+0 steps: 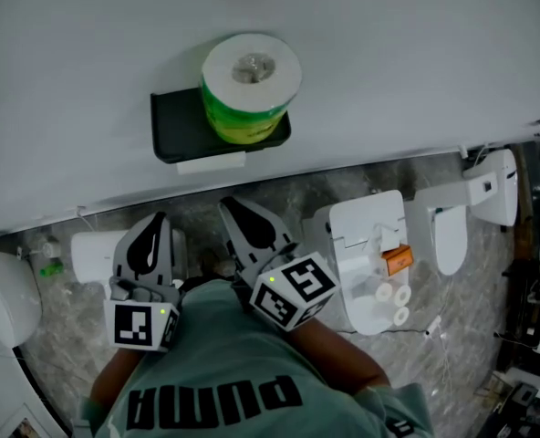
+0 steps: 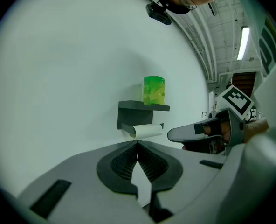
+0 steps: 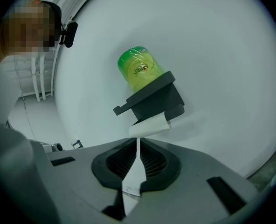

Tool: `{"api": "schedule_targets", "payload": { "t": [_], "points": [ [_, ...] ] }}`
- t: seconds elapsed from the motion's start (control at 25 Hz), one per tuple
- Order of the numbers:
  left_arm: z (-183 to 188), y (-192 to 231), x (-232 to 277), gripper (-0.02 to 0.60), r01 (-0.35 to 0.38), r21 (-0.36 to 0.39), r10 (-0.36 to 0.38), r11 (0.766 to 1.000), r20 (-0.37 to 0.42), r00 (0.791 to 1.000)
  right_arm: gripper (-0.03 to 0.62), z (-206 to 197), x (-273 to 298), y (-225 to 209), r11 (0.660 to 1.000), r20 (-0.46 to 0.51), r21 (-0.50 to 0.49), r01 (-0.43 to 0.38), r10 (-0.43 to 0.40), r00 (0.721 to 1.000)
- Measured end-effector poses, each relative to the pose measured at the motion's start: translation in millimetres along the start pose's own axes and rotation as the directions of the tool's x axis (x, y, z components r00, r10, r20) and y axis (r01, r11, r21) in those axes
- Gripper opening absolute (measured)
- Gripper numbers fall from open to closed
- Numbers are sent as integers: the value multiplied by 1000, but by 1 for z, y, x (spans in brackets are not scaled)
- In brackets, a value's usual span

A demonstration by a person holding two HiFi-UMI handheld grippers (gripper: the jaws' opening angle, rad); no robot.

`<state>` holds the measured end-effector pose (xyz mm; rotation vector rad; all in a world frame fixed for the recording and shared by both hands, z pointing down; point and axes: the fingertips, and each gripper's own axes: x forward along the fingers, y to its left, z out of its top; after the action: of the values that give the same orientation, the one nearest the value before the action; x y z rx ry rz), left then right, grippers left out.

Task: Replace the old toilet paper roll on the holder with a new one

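Green-wrapped new roll (image 1: pixel 250 85) upright atop black wall holder (image 1: pixel 174 126), thin white old roll (image 1: pixel 211 162) beneath its shelf

A plain white wall (image 1: pixel 389 26) is running down to meet a grey marbled stone floor (image 1: pixel 288 199). White moulded fixtures (image 1: pixel 366 245) are standing on that floor off to one side. A long fluorescent tube light (image 2: pixel 243 43) is glowing under a white ribbed ceiling (image 2: pixel 222 29).

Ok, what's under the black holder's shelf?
A thin, nearly used-up white roll sits under the shelf of the black holder. Whatever carries it is covered by the roll. A green-wrapped toilet paper roll stands on top.
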<state>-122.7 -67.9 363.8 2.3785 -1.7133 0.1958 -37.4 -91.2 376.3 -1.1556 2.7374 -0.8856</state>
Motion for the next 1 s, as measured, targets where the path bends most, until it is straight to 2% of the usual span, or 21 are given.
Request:
{"api": "schedule_targets", "payload": {
  "t": [0.16, 0.24, 0.32, 0.44, 0.64, 0.8, 1.0],
  "points": [
    [-4, 2, 9, 5, -14, 22, 15, 1000, -45, 999, 5, 1, 11, -8, 992, -2, 111, -55, 56, 998],
    [-1, 4, 13, 5, -18, 49, 20, 999, -39, 999, 6, 1, 17, -11, 982, 1, 171, -81, 82, 997],
    [1, 7, 16, 5, -28, 61, 30, 998, -30, 999, 72, 0, 23, -11, 966, 2, 233, -113, 116, 993],
    [2, 12, 19, 5, -62, 43, 64, 997, -51, 997, 100, 1, 33, -12, 936, 15, 314, -158, 161, 987],
    [7, 16, 25, 5, -94, 57, 97, 994, -47, 994, 191, 5, 46, -19, 870, 51, 446, -208, 208, 977],
    [8, 21, 27, 5, -117, 68, 121, 991, -61, 991, 219, 8, 55, -21, 827, 77, 511, -237, 230, 970],
    [8, 25, 28, 5, -134, 82, 141, 988, -82, 987, 219, 12, 64, -27, 806, 98, 539, -245, 229, 969]
  ]
}}
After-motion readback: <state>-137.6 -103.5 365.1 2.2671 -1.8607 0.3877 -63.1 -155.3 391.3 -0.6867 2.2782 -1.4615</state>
